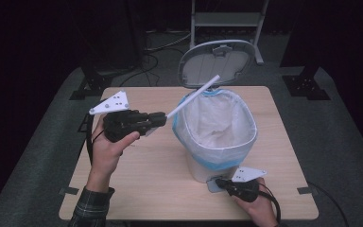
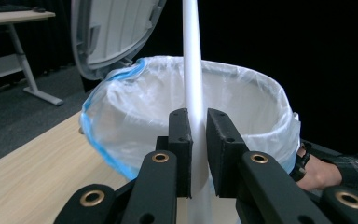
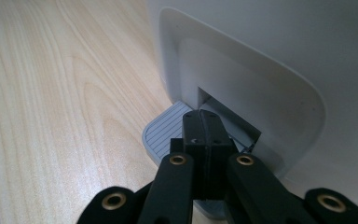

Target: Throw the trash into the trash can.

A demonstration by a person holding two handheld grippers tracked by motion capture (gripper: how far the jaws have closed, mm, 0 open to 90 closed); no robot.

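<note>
Bin (image 1: pixel 203 165) with a white liner (image 1: pixel 217 123) stands on the table (image 1: pixel 137 184), lid (image 1: pixel 215 61) raised. The left hand-held gripper (image 1: pixel 158 119) is clamped on a white tube (image 1: pixel 194 96) that slants up over the bin's rim. The right hand-held gripper (image 3: pixel 204 122), jaws pressed together, rests on the grey pedal (image 3: pixel 165 128) at the bin's base.

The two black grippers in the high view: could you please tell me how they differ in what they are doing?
The left gripper is raised, its jaws shut on a long white tube slanting over the bag-lined white bin. The right gripper sits low at the bin's base, jaws closed together on the grey ribbed pedal. Both are hand-held, each carrying a grey plate.
</note>
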